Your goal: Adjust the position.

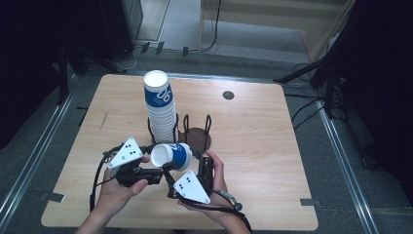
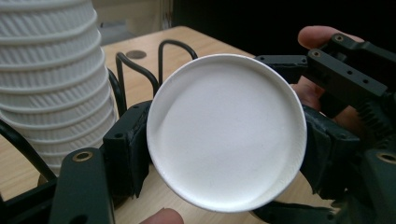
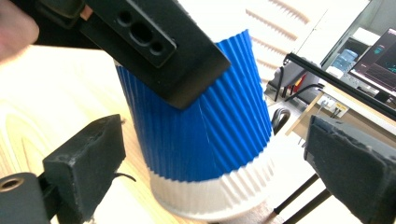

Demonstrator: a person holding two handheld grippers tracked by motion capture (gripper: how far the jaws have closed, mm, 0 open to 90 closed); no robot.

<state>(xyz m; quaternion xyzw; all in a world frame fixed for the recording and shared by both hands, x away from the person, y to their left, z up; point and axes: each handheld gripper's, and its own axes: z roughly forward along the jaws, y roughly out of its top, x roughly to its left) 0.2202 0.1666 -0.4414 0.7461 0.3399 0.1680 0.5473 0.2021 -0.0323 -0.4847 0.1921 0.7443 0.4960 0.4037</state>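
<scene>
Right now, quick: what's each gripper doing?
Left gripper: jaws shut on the blue-and-white paper cup.
Right gripper: jaws open on either side of that cup, not gripping it.

"06" on stacked cup (image 1: 159, 96)

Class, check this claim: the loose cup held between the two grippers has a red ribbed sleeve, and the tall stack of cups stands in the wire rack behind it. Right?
Not quite: the loose cup has a blue ribbed sleeve, not red, as the right gripper view shows. The rest holds: it sits between the two grippers, and the tall stack of cups stands in the wire rack behind it.
</scene>
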